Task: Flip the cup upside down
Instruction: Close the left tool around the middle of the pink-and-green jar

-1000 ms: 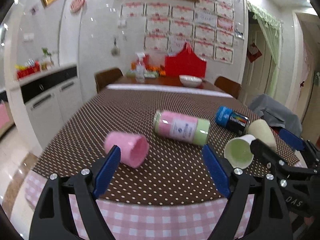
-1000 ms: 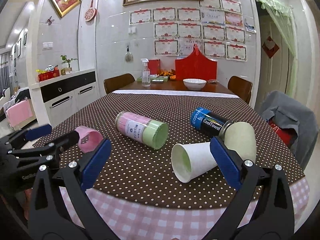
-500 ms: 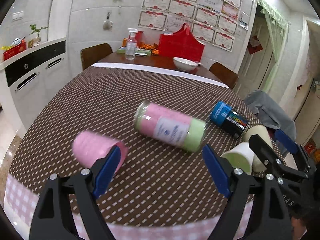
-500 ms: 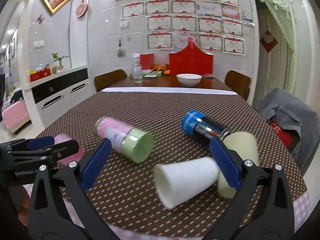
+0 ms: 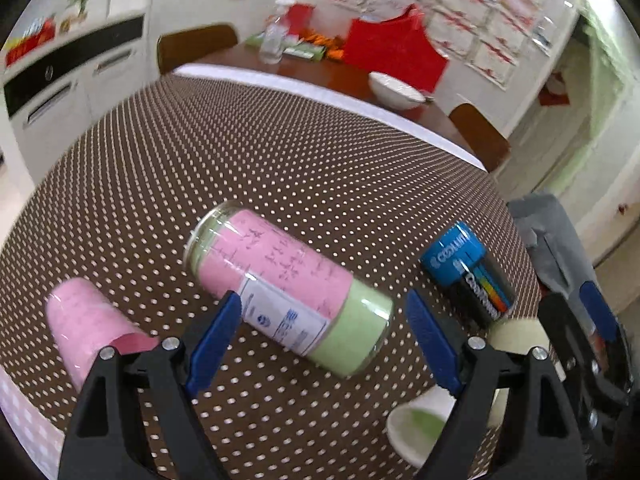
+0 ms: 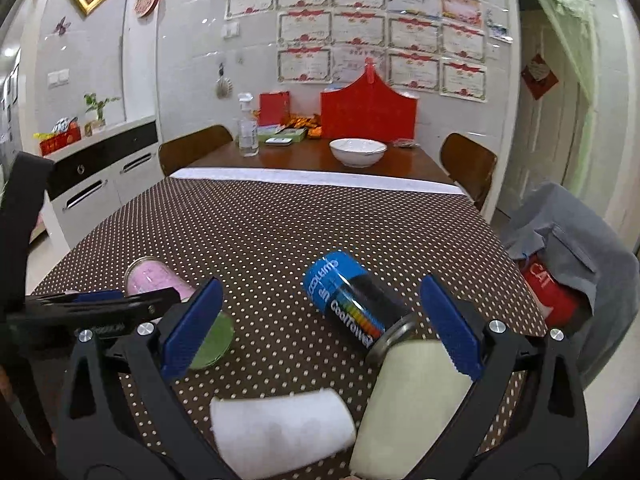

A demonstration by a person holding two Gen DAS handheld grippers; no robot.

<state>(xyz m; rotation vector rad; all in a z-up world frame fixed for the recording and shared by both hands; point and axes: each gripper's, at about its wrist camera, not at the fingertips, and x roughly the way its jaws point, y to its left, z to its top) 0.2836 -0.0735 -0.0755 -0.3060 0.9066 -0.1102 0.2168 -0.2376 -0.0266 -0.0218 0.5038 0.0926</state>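
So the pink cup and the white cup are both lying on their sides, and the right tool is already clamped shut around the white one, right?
Not quite. The pink cup and white cup do lie on their sides, but the right tool is open, with its jaws spread wide above the white cup and touching nothing. The right wrist view shows this.

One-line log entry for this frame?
left gripper: open, empty | right gripper: open, over white cup | cups on their sides, unflipped

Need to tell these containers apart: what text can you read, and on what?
"CoolTowel": blue-and-black can.
"CAT": red item under the grey cloth.
Pink-and-green jar label: too blurred.
Wall certificates: too small.
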